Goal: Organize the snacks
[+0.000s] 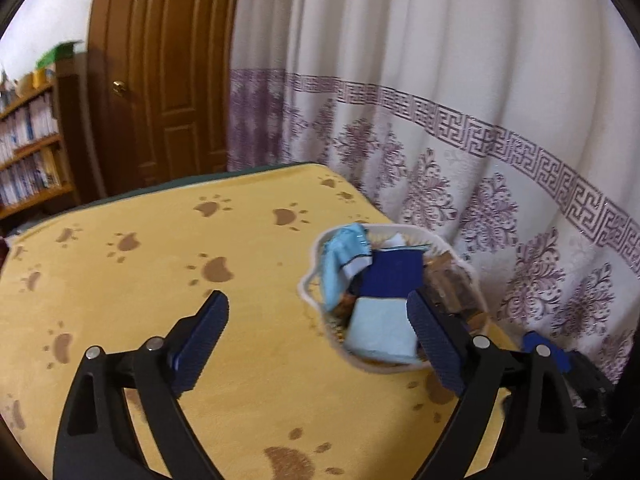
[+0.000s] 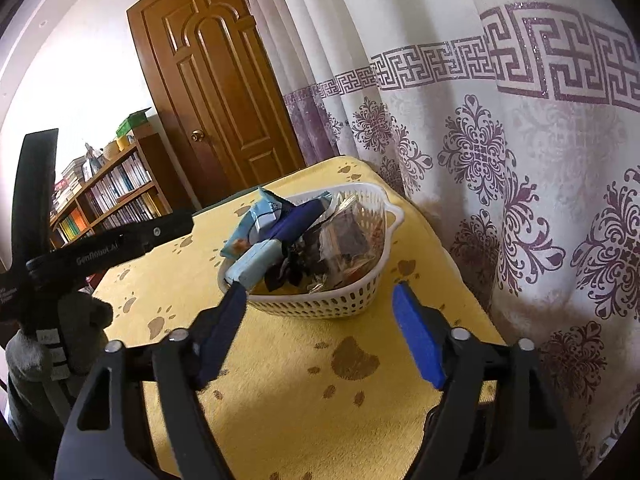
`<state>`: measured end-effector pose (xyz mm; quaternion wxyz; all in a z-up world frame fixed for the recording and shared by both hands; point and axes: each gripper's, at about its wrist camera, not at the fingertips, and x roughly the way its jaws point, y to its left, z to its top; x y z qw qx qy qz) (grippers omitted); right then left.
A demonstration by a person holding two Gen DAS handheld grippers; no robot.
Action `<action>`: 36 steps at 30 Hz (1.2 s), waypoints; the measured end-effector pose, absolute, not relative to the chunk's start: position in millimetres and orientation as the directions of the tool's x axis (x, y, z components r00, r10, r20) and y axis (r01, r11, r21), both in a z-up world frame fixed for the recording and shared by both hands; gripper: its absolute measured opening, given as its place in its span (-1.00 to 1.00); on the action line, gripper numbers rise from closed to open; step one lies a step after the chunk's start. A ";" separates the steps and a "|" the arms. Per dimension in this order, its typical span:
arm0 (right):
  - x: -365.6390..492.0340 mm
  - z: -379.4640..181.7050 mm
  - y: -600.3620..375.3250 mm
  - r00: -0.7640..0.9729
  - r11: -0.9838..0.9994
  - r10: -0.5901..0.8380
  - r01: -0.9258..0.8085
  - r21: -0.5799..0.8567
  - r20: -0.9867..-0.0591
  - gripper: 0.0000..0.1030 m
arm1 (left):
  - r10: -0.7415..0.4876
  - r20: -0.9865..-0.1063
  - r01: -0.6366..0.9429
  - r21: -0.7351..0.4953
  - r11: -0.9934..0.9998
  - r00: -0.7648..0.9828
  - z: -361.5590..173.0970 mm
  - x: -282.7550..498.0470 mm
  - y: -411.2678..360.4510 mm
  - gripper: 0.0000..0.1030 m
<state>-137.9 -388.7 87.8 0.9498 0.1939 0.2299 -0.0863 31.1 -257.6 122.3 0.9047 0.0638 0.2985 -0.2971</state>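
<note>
A white heart-shaped slotted basket (image 2: 320, 306) stands on the yellow paw-print cloth (image 2: 300, 380) near the table's far right corner; it also shows in the left wrist view (image 1: 310, 292). It holds several snack packets: a light blue packet (image 2: 254, 260), a dark blue packet (image 2: 294, 222), and clear packets of brown snacks (image 2: 348, 236). In the left wrist view I see the light blue packet (image 1: 380, 332) and the dark blue packet (image 1: 394, 276). My left gripper (image 1: 316, 340) is open and empty, just left of the basket. My right gripper (image 2: 318, 324) is open and empty, just before the basket.
A white curtain with purple patterns (image 2: 500, 160) hangs close along the table's right edge. A brown door (image 2: 216, 80) and a bookshelf (image 2: 108, 200) stand beyond the table. The left gripper's body (image 2: 100, 252) and a gloved hand (image 2: 68, 328) show at the left.
</note>
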 end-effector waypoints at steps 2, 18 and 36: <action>-138.8 88.8 -385.2 0.878 0.912 -0.078 0.254 0.321 -0.471 0.54 | -0.473 -0.570 0.555 -0.037 0.831 0.672 122.1 26.2 -253.6 0.75; -141.5 93.0 -368.5 0.850 0.910 -0.179 0.335 0.245 -0.496 0.79 | -0.398 -0.480 0.487 0.074 0.870 0.782 127.5 -0.3 -236.6 0.83; -130.1 96.0 -359.7 0.806 0.899 -0.302 0.419 0.129 -0.509 0.87 | -0.405 -0.460 0.507 0.119 0.854 0.790 123.3 -8.1 -234.5 0.91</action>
